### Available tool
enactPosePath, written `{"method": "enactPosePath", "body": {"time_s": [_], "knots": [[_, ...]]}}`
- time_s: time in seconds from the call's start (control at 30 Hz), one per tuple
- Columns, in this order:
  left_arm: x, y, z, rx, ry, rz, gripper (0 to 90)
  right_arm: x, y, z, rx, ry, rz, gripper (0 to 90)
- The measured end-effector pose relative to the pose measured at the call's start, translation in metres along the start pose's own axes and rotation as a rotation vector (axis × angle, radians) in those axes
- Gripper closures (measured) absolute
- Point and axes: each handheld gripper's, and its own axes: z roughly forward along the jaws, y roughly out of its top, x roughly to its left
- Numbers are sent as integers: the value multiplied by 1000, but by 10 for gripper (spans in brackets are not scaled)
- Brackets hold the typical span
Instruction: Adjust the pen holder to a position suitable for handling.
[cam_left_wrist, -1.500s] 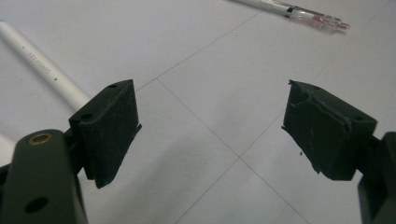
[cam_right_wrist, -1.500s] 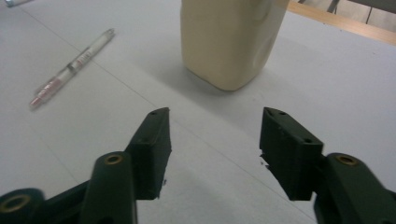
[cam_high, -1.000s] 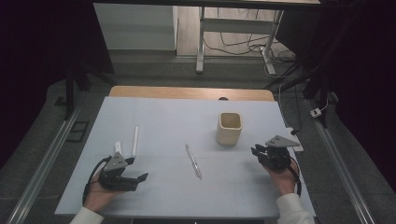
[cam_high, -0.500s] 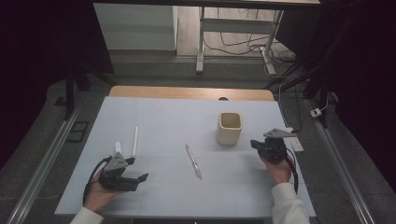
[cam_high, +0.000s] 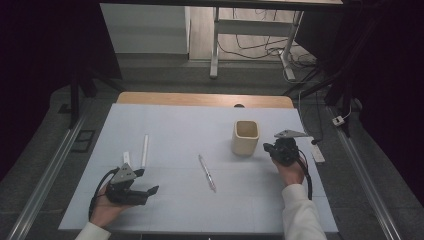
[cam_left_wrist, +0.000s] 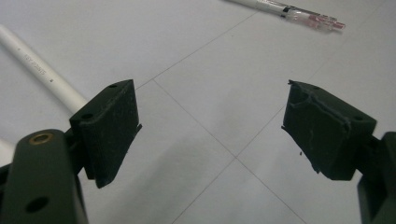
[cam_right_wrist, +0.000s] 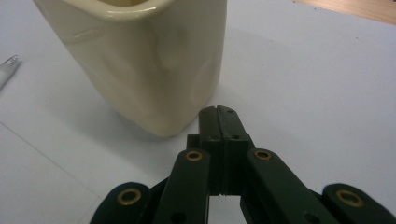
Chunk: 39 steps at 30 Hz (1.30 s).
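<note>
A cream ceramic cup (cam_high: 245, 137) (cam_right_wrist: 140, 60) stands upright on the pale table right of centre. My right gripper (cam_high: 269, 148) (cam_right_wrist: 218, 112) sits just to the cup's right, shut with nothing between its jaws, tips close to the cup's base. A pen (cam_high: 206, 172) (cam_left_wrist: 289, 11) with a clear end lies near the table's middle. A white tube (cam_high: 145, 150) (cam_left_wrist: 42, 72) lies at the left. My left gripper (cam_high: 150, 190) (cam_left_wrist: 210, 135) rests low at the front left, open and empty, pointing toward the pen.
A second short white piece (cam_high: 126, 157) lies left of the tube. The table's wooden far edge (cam_high: 200, 99) runs behind the cup. A small white box with a cable (cam_high: 318, 153) lies off the right edge. Metal rails flank the table.
My right gripper has moved forward and left, closing in on the cup's right side. The left gripper has stayed in place.
</note>
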Motion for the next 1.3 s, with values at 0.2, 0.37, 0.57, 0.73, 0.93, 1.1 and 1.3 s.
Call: {"method": "enactPosePath", "body": {"time_s": [0.2, 0.37, 0.57, 0.73, 0.93, 1.1, 1.3], "knots": [[0, 0, 0, 2, -1, 2, 180, 2, 2, 7, 22, -17, -24, 890], [-1, 0, 1, 5, -3, 3, 179, 4, 5, 14, 26, -21, -26, 890], [0, 0, 0, 0, -5, -1, 180, 8, 7, 21, 37, -30, -32, 890], [1, 0, 0, -4, -10, -4, 180, 7, 4, 26, 45, -29, -7, 890], [1, 0, 0, -3, -6, -3, 179, 6, 4, 30, 49, -24, -3, 890], [2, 0, 0, -2, -4, -6, 179, 8, 4, 32, 60, -15, -14, 890], [2, 0, 0, -1, -2, -4, 180, 8, 3, 34, 62, -16, -4, 891]]}}
